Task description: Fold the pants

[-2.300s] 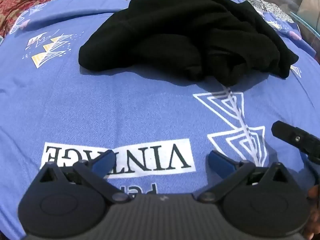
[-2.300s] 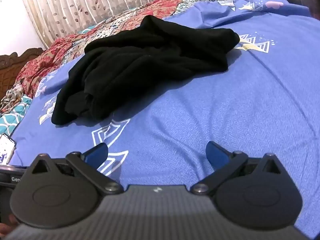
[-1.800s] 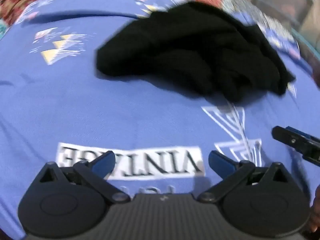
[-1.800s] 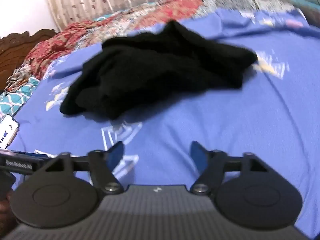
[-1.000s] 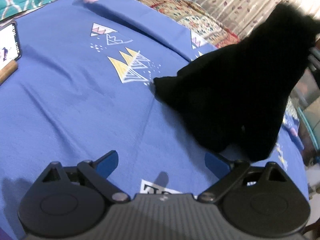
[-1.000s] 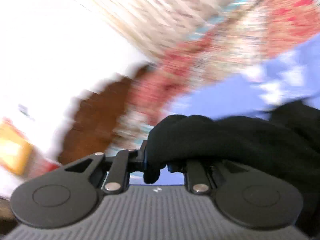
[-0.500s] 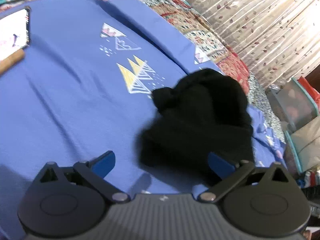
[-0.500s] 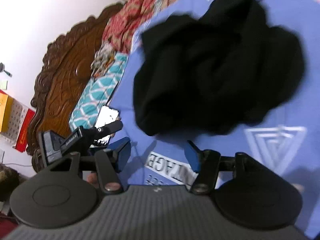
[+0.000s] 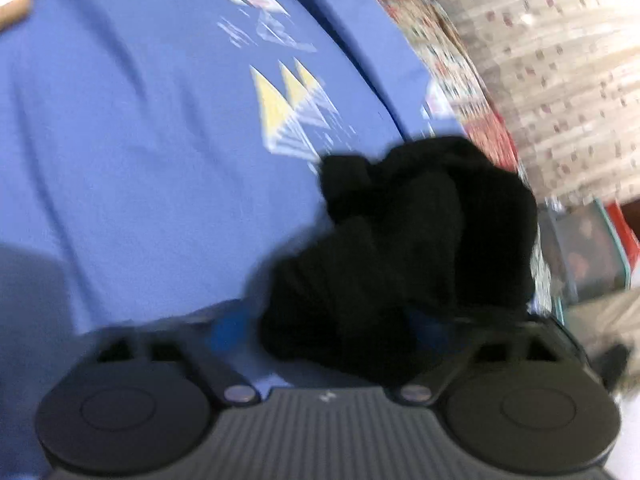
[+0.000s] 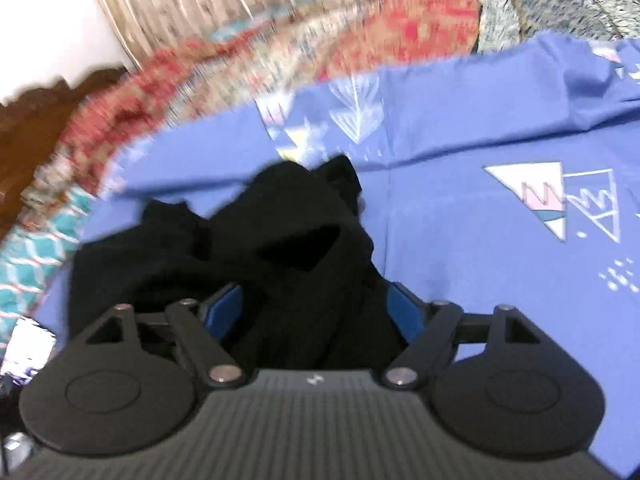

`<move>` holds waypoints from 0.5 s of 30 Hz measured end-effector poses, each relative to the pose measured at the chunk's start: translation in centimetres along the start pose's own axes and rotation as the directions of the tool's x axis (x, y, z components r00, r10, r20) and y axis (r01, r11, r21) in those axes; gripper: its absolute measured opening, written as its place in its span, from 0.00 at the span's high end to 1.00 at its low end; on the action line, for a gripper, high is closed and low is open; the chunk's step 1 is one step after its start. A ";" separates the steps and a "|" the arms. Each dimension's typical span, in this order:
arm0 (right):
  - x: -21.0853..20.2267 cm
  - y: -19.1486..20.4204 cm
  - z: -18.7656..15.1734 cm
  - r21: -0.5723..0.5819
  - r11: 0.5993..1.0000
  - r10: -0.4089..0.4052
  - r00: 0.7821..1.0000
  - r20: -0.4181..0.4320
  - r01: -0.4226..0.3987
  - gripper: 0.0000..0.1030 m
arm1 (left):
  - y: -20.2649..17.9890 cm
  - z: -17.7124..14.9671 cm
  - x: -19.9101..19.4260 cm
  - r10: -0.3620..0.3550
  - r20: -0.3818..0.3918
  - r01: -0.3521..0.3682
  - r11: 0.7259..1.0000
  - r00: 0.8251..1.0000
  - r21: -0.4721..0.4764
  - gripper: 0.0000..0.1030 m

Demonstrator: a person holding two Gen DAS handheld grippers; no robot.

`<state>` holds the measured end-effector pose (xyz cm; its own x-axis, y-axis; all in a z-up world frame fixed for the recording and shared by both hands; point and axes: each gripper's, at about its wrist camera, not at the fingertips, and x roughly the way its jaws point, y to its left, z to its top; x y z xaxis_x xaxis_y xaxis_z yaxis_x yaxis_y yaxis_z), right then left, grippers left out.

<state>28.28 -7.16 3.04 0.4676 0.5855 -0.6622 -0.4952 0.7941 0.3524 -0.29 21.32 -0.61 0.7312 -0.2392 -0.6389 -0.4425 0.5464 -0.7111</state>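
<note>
black pants [image 9: 408,248] bunched in a heap on the bed's blue sheet [image 9: 140,168]. soft, light, limp knit, will sag and slide, so grab an edge or the waistband, not the bulk. left hand-held gripper [image 9: 320,332] closing, cloth between the jaws; right hand-held gripper [image 10: 308,312] closing too, cloth between; blurry, pads probably not clamped yet.

Left tongs [image 9: 324,330] blurred, right blue pad largely hidden behind black pants [image 9: 404,248]
</note>
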 end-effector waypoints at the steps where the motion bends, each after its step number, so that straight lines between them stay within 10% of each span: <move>1: 1.1 0.1 0.2 -0.007 1.000 -0.029 0.999 -0.037 0.029 0.92 | -0.5 -0.2 0.4 0.013 -0.019 -0.013 1.000 1.000 0.013 0.65; 2: 1.4 -0.1 0.5 0.005 0.997 -0.073 0.996 -0.052 0.073 0.93 | -0.8 -0.3 0.6 0.016 -0.027 -0.015 1.000 1.000 0.022 0.79; 10: -16.8 -13.1 2.2 0.323 0.942 -0.201 0.925 0.322 0.092 0.94 | -3.1 -2.5 -5.7 -0.123 0.029 0.118 0.982 0.992 0.147 0.82; 12: -22.2 -16.9 0.5 0.371 0.926 -0.217 0.904 0.368 0.071 0.94 | -4.3 -4.3 -7.3 -0.240 -0.024 0.240 0.956 0.971 0.170 0.82; 15: -27.3 -20.2 -3.3 0.431 0.896 -0.280 0.889 0.362 0.106 0.93 | -7.9 -8.1 -7.9 -0.209 -0.095 0.229 0.912 0.973 0.340 0.81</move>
<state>23.08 -39.74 11.80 0.8194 0.3577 -0.4479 -0.0783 0.8439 0.5307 -6.80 12.40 7.70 0.7549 -0.4234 -0.5009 -0.0591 0.7167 -0.6949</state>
